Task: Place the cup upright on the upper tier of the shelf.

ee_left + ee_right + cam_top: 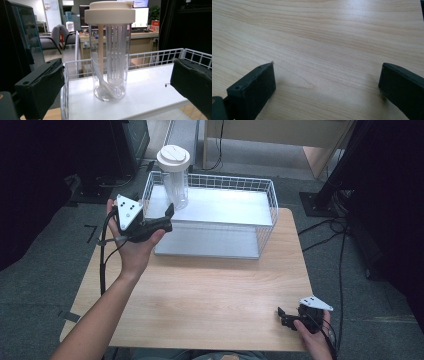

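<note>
A tall clear plastic jar (176, 185) with a cream lid (173, 157) stands upright in the back left corner of a white wire basket (265, 195). In the left gripper view the jar (110, 57) stands straight ahead on the basket's white shelf, with a slotted clear insert inside it. My left gripper (161, 217) hovers at the basket's left edge, open, its jaws a little short of the jar. My right gripper (282, 316) rests low over the wooden table (210, 290) near the front right corner, open with nothing between its jaws.
The basket's wire rim (155, 56) rises around the shelf, and a lower metal tray (210, 245) extends toward me. Cables (330, 227) run across the grey floor at the right. A dark cabinet (115, 145) stands behind the table at the left.
</note>
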{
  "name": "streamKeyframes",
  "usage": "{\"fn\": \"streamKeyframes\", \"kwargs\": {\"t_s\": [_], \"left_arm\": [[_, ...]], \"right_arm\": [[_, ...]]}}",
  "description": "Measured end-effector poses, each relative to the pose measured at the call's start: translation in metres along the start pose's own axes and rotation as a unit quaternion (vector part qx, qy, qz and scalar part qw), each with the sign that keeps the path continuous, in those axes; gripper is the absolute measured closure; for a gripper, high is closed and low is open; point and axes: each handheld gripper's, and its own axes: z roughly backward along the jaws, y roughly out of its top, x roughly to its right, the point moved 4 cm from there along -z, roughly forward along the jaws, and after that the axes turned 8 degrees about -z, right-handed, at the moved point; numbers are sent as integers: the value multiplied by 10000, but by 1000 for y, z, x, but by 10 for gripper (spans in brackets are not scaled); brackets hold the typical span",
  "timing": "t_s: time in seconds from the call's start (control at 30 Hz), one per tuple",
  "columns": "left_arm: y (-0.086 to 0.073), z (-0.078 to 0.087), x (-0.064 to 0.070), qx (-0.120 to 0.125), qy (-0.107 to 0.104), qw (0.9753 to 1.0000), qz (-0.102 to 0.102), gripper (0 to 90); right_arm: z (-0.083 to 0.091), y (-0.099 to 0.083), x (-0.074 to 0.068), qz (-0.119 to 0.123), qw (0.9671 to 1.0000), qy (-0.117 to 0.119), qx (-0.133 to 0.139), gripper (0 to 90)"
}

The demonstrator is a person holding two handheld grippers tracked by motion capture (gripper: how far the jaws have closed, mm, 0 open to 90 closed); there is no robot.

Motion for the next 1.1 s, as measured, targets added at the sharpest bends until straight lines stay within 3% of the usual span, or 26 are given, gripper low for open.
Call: {"fn": "streamKeyframes", "kwargs": {"t_s": [0.37,0.6,0.87,1.1], "left_arm": [[-20,29,1,37,-27,10000,42,0],[-33,49,5,66,14,9999,-125,0],[-43,61,6,26,-17,9999,-136,0],[-62,74,1,-88,43,9999,-101,0]], "right_arm": [[0,0,0,0,10000,-1,0,6],[0,0,0,0,10000,0,-2,6],[0,0,0,-4,10000,1,-3,6],[0,0,0,7,10000,-1,0,6]]}}
